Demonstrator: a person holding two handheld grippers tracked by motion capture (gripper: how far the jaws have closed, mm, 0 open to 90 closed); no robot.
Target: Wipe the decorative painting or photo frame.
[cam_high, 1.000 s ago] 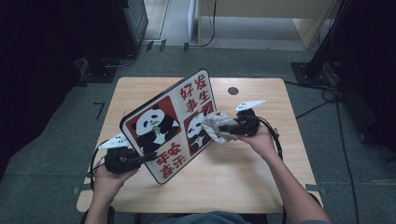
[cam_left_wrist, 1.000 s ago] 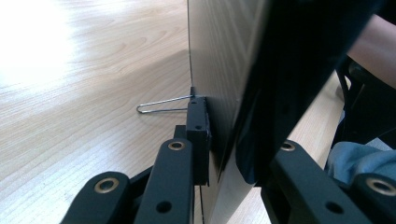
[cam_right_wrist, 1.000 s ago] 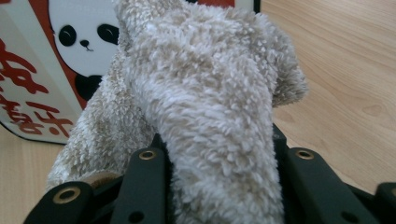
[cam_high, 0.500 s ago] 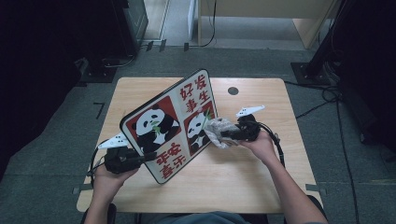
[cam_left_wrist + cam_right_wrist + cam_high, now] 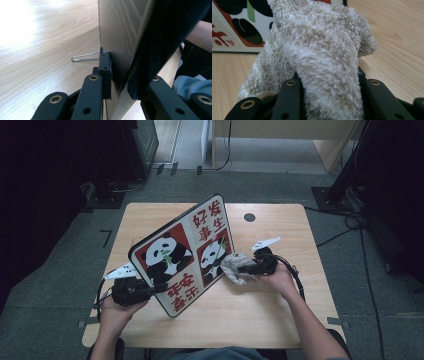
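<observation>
A panda picture board with red Chinese characters stands tilted on the wooden table. My left gripper is shut on its lower left edge; in the left gripper view the jaws clamp the board from both sides, with a wire stand behind it. My right gripper is shut on a fluffy beige cloth, which touches the board's lower right part. In the right gripper view the cloth bulges between the jaws in front of the board.
A round cable hole sits in the table near its far edge. Cables trail from both grippers. Dark furniture and floor cables surround the table. A person's lap lies past the table's near edge.
My right gripper has moved the cloth down the board's right side, toward me. The left gripper and the board have held still.
</observation>
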